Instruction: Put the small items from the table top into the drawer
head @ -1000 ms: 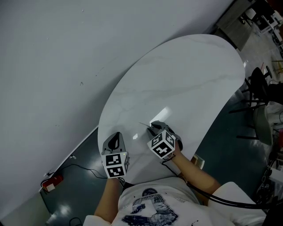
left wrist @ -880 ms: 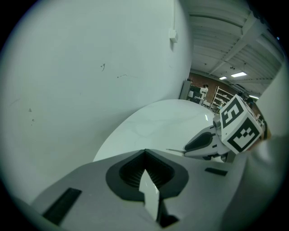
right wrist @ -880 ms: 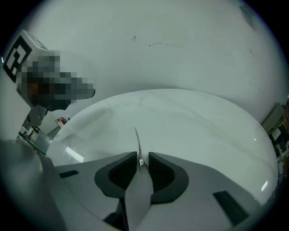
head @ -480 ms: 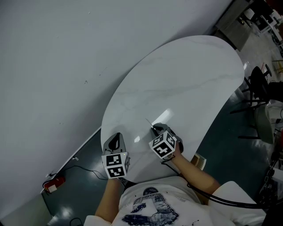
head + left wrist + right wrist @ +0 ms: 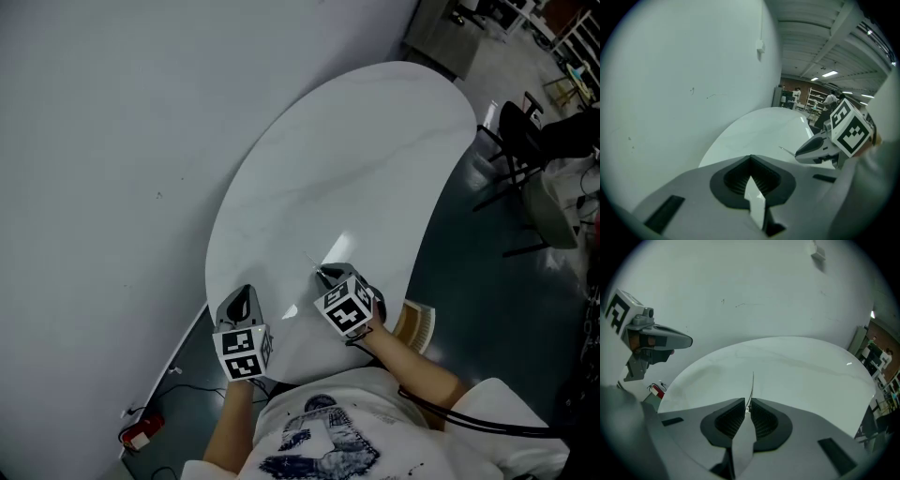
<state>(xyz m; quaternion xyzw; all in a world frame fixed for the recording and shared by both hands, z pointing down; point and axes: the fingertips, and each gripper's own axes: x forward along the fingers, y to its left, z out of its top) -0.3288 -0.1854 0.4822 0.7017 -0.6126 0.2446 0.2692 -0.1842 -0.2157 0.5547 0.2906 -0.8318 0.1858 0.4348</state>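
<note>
Clamped between the pads of the right gripper: a thin wire-like sliver, just closed upon, with barely a slit left between the two ribbed pads. Poking out of the tips toward 11 o'clock in the head view, over the near end of the white oval table. In the right gripper view, the same sliver pointing to 12 o'clock, slightly bowed. Whether clear of the table top or brushing it, impossible to tell.

At 9 o'clock from there and near, the left gripper, over the table's near edge, pads pressed together on nothing. In the left gripper view, at 3 o'clock, the right gripper's snout with the sliver jutting toward 9 o'clock.

Along the table's 9 o'clock side, a plain grey wall. Toward 2 o'clock on the dark floor, black chairs. At 7 o'clock on the floor, a small red object with a cable.
</note>
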